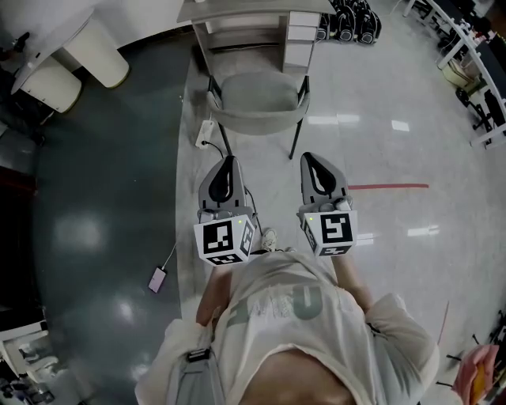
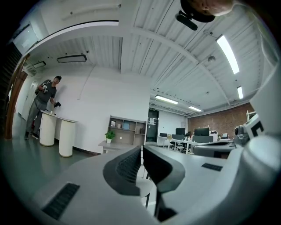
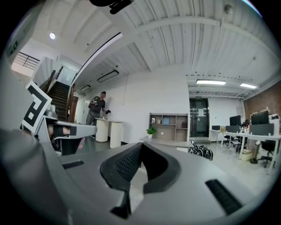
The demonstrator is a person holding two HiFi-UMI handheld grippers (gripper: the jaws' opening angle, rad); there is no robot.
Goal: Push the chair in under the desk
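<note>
left gripper [image 1: 229,163] and right gripper [image 1: 311,159] closed, empty, short of chair [image 1: 261,95]. risk: uneven push skews it against desk [image 1: 237,10] leg.

One chair [image 1: 261,99] is standing by one desk [image 1: 237,11]. Two grippers are sticking out, the left gripper [image 1: 230,162] and the right gripper [image 1: 311,160]. One phone [image 1: 157,278] is lying on the floor [image 1: 379,158]. Two white stands [image 1: 96,51] are standing far off, and one plant [image 2: 109,136] is sitting on the desk.

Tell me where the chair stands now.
In the head view the chair stands at top centre, just in front of the desk, ahead of the left gripper and right gripper, neither touching it.
</note>
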